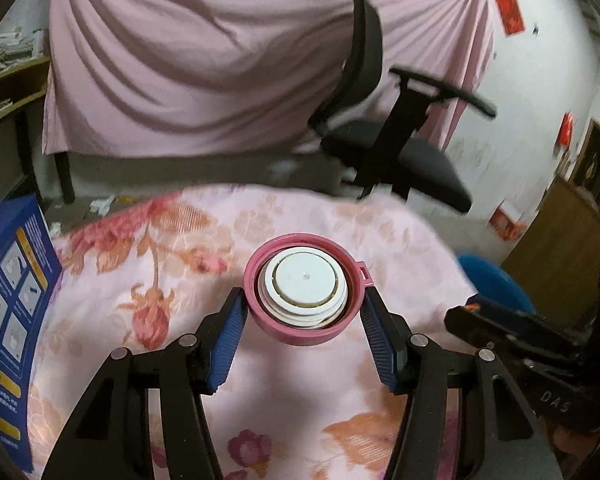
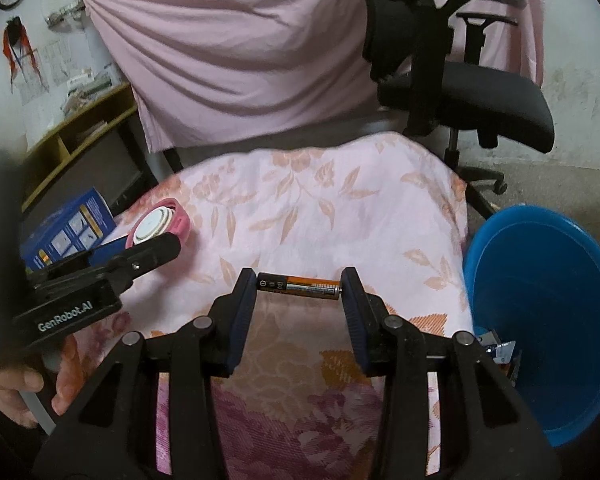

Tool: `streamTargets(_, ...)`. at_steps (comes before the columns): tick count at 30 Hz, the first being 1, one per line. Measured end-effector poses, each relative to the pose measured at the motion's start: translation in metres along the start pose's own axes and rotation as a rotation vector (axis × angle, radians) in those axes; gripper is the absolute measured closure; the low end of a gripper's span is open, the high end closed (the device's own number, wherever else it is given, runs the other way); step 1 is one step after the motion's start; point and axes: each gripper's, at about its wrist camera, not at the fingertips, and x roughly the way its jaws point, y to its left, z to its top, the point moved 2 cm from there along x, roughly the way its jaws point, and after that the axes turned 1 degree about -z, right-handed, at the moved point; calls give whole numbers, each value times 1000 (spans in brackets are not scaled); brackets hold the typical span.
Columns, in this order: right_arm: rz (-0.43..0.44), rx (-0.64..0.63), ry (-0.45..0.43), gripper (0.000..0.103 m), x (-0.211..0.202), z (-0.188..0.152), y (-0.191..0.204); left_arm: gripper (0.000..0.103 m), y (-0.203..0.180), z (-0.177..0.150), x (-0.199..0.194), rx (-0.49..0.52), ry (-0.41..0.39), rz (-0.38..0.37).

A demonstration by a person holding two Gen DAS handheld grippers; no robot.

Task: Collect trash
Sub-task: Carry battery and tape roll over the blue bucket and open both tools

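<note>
My left gripper (image 1: 303, 304) is shut on a pink lid with a white insert (image 1: 306, 288), its blue pads pressing both sides, held above the floral cloth (image 1: 172, 264). The lid also shows in the right wrist view (image 2: 158, 226) with the left gripper (image 2: 140, 256) beside it. My right gripper (image 2: 299, 284) is shut on a black and orange battery (image 2: 298, 285), gripped end to end, just above the cloth. A blue bin (image 2: 548, 300) stands to the right of the table, with some scraps at its bottom.
A blue box (image 1: 10, 280) stands at the table's left edge, also visible in the right wrist view (image 2: 70, 232). A black office chair (image 2: 452, 80) stands beyond the table. Pink sheets hang behind. A wooden shelf (image 2: 80, 128) is at the left.
</note>
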Motion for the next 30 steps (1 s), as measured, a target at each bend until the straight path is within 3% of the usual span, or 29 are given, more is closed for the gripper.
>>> streamTargets(9, -21, 2, -340, 40, -57, 15, -4, 51, -29, 14, -39, 17, -248, -75)
streamTargets(17, -116, 9, -612, 40, -111, 17, -19, 51, -64, 22, -61, 58, -373, -139)
streamTargets(24, -211, 21, -735, 40, -147, 11, -38, 51, -103, 25, -64, 106, -417, -209)
streamTargets(30, -276, 50, -746, 40, -163, 3, -63, 51, -138, 31, -53, 116, -396, -269)
